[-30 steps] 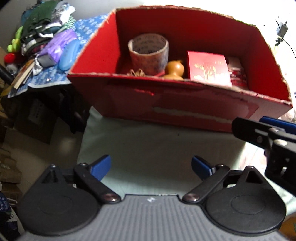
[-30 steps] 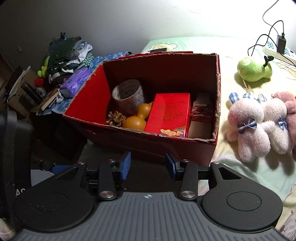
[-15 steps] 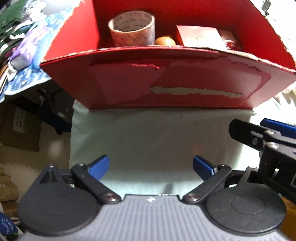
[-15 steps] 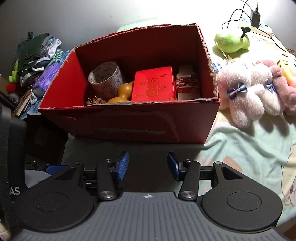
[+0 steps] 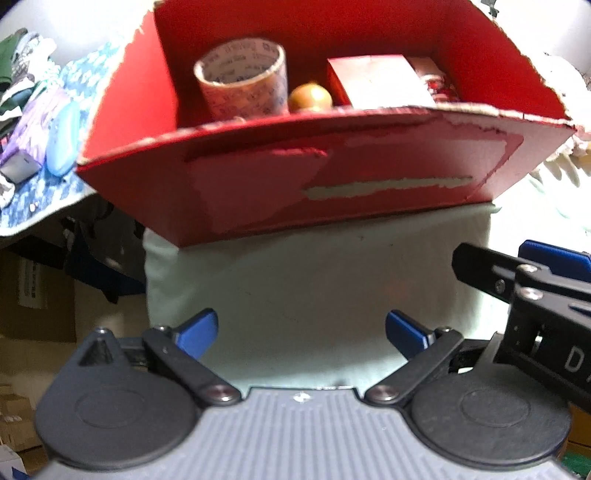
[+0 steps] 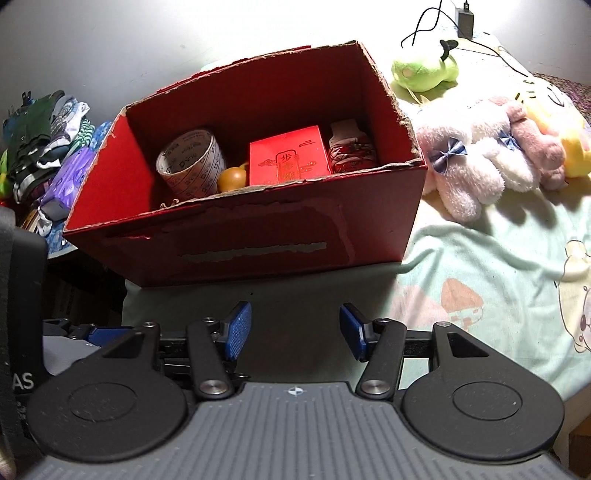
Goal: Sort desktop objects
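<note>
A red cardboard box (image 5: 332,173) (image 6: 258,236) stands on the pale green sheet. Inside it are a roll of printed tape (image 5: 242,79) (image 6: 192,162), a small orange gourd (image 5: 309,96) (image 6: 232,179), a red gift box (image 5: 376,79) (image 6: 288,155) and a red-and-white packet (image 6: 351,153). My left gripper (image 5: 301,330) is open and empty over bare sheet in front of the box. My right gripper (image 6: 295,330) hangs beside it, its jaws opening with nothing between them; its fingers (image 5: 517,273) show at the right of the left wrist view.
Plush toys lie right of the box: a green one (image 6: 424,72), pink and white rabbits (image 6: 480,155), a yellow one (image 6: 557,118). A charger and cables (image 6: 465,22) lie behind. Folded clothes and purple packets (image 6: 55,147) pile at the left, past the bed edge (image 5: 147,266).
Both grippers have drawn back toward the near side of the box and rolled, so the box's front wall fills more of each view. The right gripper's jaws have spread wider.
</note>
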### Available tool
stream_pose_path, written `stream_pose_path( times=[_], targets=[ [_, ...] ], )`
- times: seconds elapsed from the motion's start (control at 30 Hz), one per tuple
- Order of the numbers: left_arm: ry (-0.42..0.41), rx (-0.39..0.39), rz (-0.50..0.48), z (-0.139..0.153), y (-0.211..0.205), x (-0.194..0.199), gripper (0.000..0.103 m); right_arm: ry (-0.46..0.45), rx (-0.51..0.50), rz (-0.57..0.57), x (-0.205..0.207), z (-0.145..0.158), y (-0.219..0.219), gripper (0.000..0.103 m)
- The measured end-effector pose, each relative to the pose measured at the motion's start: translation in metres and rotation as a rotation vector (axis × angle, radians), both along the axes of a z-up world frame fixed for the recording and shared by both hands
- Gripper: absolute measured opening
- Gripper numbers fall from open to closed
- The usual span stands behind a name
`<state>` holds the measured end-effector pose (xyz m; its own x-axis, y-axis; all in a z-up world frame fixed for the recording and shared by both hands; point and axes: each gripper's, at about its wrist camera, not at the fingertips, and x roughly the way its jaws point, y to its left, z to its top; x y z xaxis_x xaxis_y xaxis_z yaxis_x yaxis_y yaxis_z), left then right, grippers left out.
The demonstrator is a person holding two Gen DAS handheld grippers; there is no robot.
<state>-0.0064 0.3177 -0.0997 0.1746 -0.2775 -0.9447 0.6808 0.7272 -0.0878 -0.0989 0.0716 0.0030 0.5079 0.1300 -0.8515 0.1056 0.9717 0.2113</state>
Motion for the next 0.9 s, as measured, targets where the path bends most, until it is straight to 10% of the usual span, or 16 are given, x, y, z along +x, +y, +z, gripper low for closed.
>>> stream_pose_path(
  times=[0.9],
  targets=[
    [-0.143, -0.116, 0.082, 0.072, 0.018, 0.041, 0.1, -0.179, 0.012, 0.117, 0.03, 0.061, 0.02, 0.057]
  ],
)
